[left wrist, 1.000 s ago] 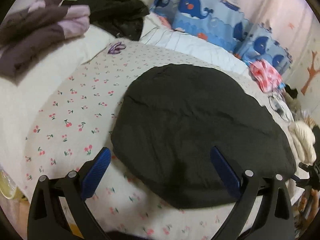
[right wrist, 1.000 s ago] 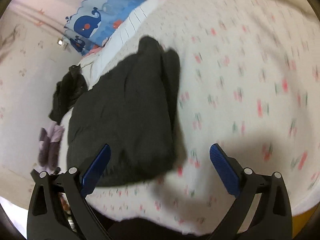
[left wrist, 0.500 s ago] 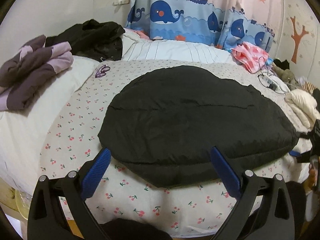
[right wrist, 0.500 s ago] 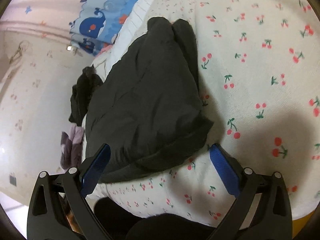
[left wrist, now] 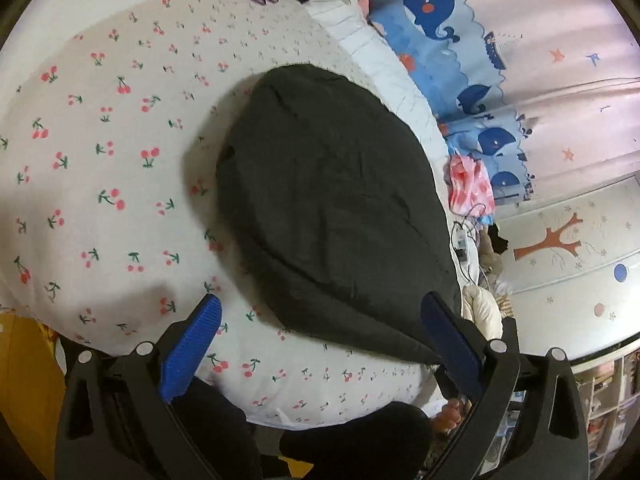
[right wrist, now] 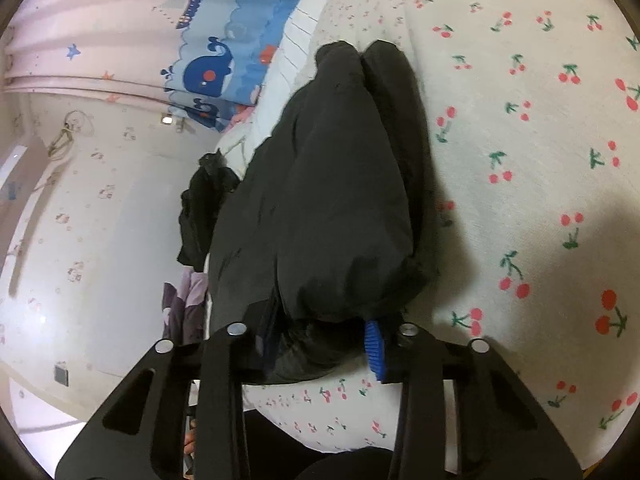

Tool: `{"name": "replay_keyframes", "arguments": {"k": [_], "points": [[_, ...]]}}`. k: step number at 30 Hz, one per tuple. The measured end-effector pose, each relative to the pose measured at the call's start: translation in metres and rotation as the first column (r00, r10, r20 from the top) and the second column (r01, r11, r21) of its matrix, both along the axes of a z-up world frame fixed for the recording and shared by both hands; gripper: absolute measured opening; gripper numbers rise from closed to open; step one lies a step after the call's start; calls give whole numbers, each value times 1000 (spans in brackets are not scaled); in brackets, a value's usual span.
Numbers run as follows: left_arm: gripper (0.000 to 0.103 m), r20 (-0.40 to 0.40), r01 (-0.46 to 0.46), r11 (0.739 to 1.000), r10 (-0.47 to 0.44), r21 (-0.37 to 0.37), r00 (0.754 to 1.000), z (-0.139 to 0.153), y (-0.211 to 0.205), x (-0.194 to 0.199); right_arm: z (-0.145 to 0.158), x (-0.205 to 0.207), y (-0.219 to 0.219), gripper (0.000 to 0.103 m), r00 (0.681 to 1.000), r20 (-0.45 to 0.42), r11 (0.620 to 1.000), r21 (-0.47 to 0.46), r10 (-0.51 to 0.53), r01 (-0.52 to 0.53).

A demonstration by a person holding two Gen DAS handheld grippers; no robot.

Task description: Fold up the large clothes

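A large black padded garment (left wrist: 336,208) lies folded on the cherry-print bedsheet (left wrist: 100,152). My left gripper (left wrist: 320,344) is open and empty, hovering above the garment's near edge, blue pads spread wide. In the right wrist view the same garment (right wrist: 332,200) runs away from me, and my right gripper (right wrist: 320,344) is shut on its near end. One blue pad (right wrist: 374,350) shows at the right; the other is hidden under the cloth.
A dark garment (right wrist: 200,208) and a purple one (right wrist: 184,312) lie at the bed's far side. Whale-print curtain (left wrist: 452,52), pink cloth (left wrist: 468,188), cables and a cream item (left wrist: 484,308) lie beyond the black garment. The bed's edge is just below both grippers.
My right gripper has closed from wide open onto the black garment's near end. The left gripper has swung and tilted over the bed, still open.
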State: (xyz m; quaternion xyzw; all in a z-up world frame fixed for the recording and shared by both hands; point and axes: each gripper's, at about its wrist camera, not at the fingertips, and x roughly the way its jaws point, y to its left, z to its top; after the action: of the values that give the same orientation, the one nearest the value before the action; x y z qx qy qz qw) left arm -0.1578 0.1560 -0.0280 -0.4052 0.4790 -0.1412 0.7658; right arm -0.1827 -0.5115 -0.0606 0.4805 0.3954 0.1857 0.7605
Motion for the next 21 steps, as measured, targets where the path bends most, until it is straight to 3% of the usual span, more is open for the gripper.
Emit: {"name": "replay_keyframes", "arguments": {"k": [3, 5, 9, 10, 12, 14, 15, 17, 18, 21], "points": [[95, -30, 23, 998, -24, -50, 999, -9, -10, 7, -2, 3, 1, 36, 1000, -3, 1000, 7, 2, -2], [95, -43, 23, 999, -24, -35, 999, -17, -19, 17, -11, 1, 0, 47, 999, -38, 1000, 11, -16, 17], [95, -103, -22, 1000, 21, -1, 994, -39, -25, 42, -15, 4, 1, 48, 999, -35, 999, 23, -22, 23], [95, -122, -33, 999, 33, -2, 992, -44, -26, 47, -12, 6, 4, 46, 999, -23, 1000, 15, -22, 22], [96, -150, -39, 998, 33, -38, 988, -52, -31, 60, -5, 11, 7, 28, 1000, 6, 1000, 0, -18, 18], [93, -131, -17, 999, 10, -48, 991, -51, -38, 71, 1, 15, 11, 21, 999, 34, 1000, -10, -16, 17], [71, -115, 1, 998, -8, -64, 993, -50, -42, 75, 7, 18, 13, 19, 999, 52, 1000, -20, -16, 17], [38, -95, 24, 996, -32, -90, 995, -42, -45, 84, 16, 21, 15, 17, 997, 81, 1000, -24, -15, 17], [29, -62, 24, 995, -30, -101, 998, -32, -44, 85, 26, 22, 16, 16, 995, 104, 1000, -27, -9, 12], [21, 42, 28, 998, -26, -55, 999, 7, -41, 81, 57, 18, 22, 14, 985, 172, 999, -49, 25, -17]]}}
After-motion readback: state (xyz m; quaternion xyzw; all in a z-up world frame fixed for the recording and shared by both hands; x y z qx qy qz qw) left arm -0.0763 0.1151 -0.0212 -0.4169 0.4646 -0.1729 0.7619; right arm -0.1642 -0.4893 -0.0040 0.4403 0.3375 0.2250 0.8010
